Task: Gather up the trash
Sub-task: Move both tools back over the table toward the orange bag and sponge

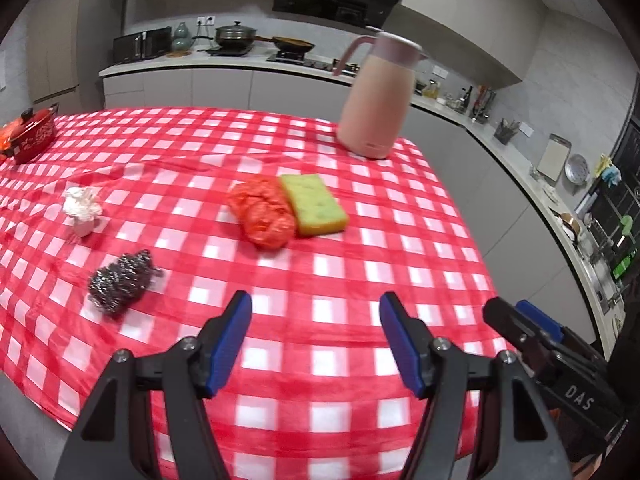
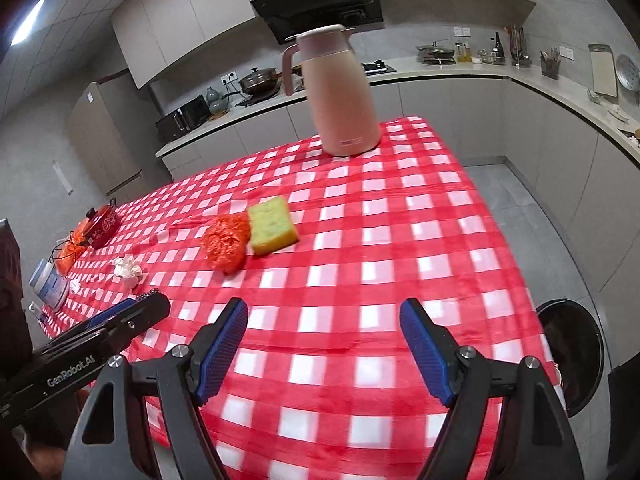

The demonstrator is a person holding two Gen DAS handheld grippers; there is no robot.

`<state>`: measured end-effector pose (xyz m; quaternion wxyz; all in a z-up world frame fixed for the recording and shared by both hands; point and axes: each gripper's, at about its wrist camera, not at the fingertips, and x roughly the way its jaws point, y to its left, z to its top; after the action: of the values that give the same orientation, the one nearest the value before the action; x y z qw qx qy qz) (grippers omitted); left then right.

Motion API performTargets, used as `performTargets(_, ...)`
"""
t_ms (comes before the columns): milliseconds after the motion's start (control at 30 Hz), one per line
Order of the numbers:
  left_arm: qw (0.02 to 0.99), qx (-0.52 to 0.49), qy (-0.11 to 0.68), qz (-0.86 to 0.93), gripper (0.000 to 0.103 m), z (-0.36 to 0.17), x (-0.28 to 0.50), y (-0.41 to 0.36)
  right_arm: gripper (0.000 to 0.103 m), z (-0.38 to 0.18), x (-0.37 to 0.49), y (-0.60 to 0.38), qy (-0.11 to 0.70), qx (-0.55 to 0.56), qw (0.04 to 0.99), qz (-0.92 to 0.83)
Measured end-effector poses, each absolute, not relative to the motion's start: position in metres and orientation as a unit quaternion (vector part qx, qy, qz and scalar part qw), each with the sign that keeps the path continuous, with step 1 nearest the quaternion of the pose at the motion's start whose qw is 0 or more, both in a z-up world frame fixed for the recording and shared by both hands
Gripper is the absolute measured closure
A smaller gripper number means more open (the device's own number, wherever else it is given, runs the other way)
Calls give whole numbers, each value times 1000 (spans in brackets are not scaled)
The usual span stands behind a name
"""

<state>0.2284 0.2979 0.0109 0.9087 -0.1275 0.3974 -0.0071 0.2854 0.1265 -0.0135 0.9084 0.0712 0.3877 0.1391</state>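
Note:
A crumpled red plastic bag [image 1: 264, 216] [image 2: 225, 242] lies mid-table against a yellow-green sponge [image 1: 315, 204] [image 2: 273, 225]. A crumpled white tissue [image 1: 82, 210] [image 2: 128, 270] lies to the left, and a steel wool ball [image 1: 120, 280] lies near the table's front left. My left gripper [image 1: 316, 312] is open and empty above the near table. My right gripper [image 2: 324, 316] is open and empty too, to the right of the left one. A dark trash bin [image 2: 576, 356] stands on the floor right of the table.
The table wears a red-and-white checked cloth [image 1: 360, 240]. A pink thermos jug [image 1: 378, 96] [image 2: 340, 92] stands at the far right. A red pot [image 1: 32, 134] [image 2: 102, 220] and a white jar [image 2: 50, 284] sit at the left end. Kitchen counters run behind.

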Motion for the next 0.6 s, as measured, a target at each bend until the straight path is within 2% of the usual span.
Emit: performTargets(600, 898, -133, 415, 61, 35, -13, 304, 323, 23, -26, 377, 161, 404, 49, 893, 192)
